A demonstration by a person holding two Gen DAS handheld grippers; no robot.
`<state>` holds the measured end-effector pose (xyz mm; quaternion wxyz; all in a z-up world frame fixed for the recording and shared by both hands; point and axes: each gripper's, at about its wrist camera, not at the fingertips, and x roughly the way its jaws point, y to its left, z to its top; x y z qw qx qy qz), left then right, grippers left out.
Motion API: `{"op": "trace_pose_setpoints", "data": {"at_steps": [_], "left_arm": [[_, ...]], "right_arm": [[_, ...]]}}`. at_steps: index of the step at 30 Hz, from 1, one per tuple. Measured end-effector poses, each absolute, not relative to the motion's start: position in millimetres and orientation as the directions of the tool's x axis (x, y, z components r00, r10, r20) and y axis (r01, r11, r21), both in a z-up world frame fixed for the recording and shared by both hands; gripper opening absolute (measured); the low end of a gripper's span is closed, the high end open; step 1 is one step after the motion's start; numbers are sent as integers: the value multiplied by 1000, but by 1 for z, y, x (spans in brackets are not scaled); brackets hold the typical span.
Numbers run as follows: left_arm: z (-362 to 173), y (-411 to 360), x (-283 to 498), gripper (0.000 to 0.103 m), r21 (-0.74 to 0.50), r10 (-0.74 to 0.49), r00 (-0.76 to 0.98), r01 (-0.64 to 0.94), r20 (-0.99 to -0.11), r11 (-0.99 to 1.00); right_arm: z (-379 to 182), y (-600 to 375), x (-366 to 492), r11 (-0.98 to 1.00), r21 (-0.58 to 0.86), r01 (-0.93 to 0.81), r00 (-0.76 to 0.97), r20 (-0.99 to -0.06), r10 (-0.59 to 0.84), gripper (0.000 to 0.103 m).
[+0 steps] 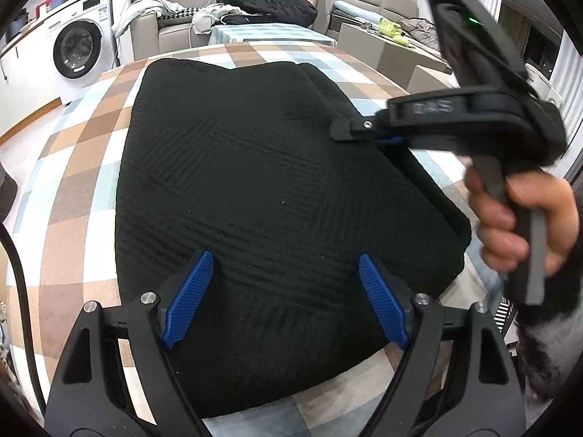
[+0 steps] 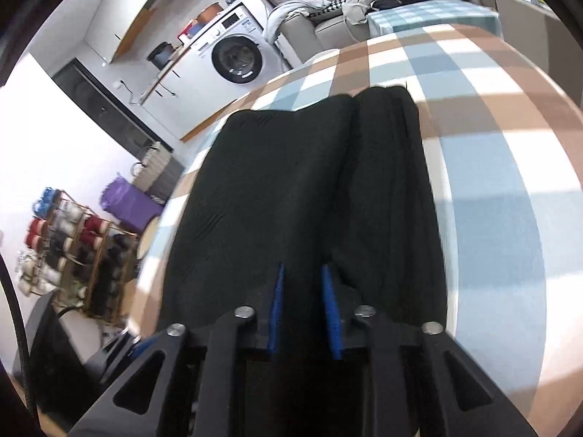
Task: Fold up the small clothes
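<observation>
Left gripper first, from its own wrist camera: blue pads spread wide, nothing between them, hanging over the near edge of the black knitted garment. That garment lies on the checked tablecloth, already folded into a tidy, thick rectangle with a doubled ridge along its far right side. Over on the right of this view, a hand squeezes the handle of the right gripper, whose tips sit at the garment's right edge. From here I can't tell whether they have any cloth.

Switching to the right wrist camera: right gripper has its pads drawn in close, only a narrow gap showing, and black fabric fills that gap. Whether it is pinched or simply lying beneath is hard to call. The garment runs away from the camera in two long parallel panels with a crease between them, and the tablecloth shows beyond.

My read: lengthwise folds are done, and a final fold or some smoothing remains.
</observation>
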<state>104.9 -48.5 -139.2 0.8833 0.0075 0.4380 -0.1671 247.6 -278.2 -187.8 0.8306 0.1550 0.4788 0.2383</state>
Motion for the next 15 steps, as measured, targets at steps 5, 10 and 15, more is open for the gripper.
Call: {"op": "trace_pose_setpoints", "data": {"at_steps": [5,10,15], "left_arm": [[-141,-49,110,81,-134,-289,557,303,-778,944],[-141,-51,110,81,-121,-282,555,309,-783,943],[-138,-48,110,81,-149,-296,554,296,-778,944]], "right_arm": [[-170,-277,254,814,485,-318,454,-676,580,5],[-196,-284,266,850,460,-256,414,-742,526,5],[-189,-295,236,814,522,-256,402,-708,580,14]]}}
